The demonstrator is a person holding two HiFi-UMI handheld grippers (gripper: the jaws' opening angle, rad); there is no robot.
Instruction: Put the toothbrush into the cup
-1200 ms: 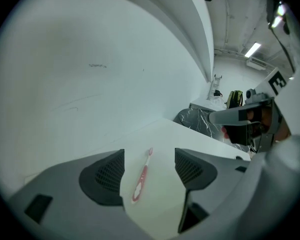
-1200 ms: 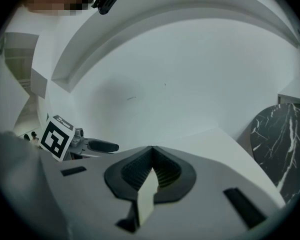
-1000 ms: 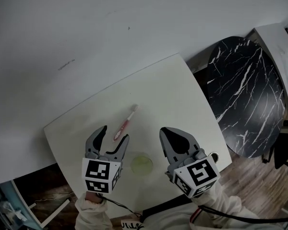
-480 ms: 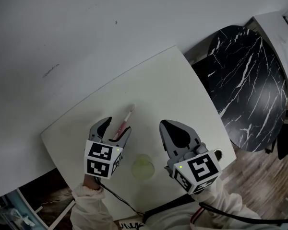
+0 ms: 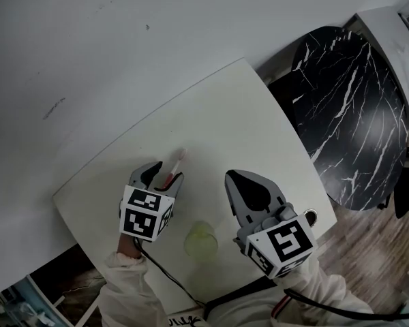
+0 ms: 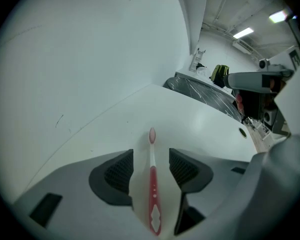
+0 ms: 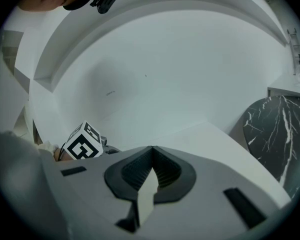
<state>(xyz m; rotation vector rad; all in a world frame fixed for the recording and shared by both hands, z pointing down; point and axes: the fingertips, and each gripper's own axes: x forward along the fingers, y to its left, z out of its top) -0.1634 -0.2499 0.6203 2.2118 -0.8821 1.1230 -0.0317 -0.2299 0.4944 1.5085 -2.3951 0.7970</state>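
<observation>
A red and white toothbrush (image 5: pixel 176 160) lies flat on the white table (image 5: pixel 238 121), bristle end pointing away from me. My left gripper (image 5: pixel 162 174) is lowered over its handle. In the left gripper view the handle (image 6: pixel 152 184) runs between the two pads with a gap on each side. The jaws have just been closing and stand open around it. The pale green cup (image 5: pixel 200 239) stands upright near the front edge, between the two grippers. My right gripper (image 5: pixel 233 178) hovers to the right of the cup, shut and empty, its tips (image 7: pixel 152 149) meeting.
A round black marble table (image 5: pixel 347 114) stands close by on the right, over a wooden floor. A white wall runs behind the table. A small cable hole (image 5: pixel 311 216) sits near the table's right front corner. The left gripper's marker cube (image 7: pixel 82 141) shows in the right gripper view.
My left gripper has come down and forward over the toothbrush handle, and its jaws have narrowed around it. The right gripper has barely shifted.
</observation>
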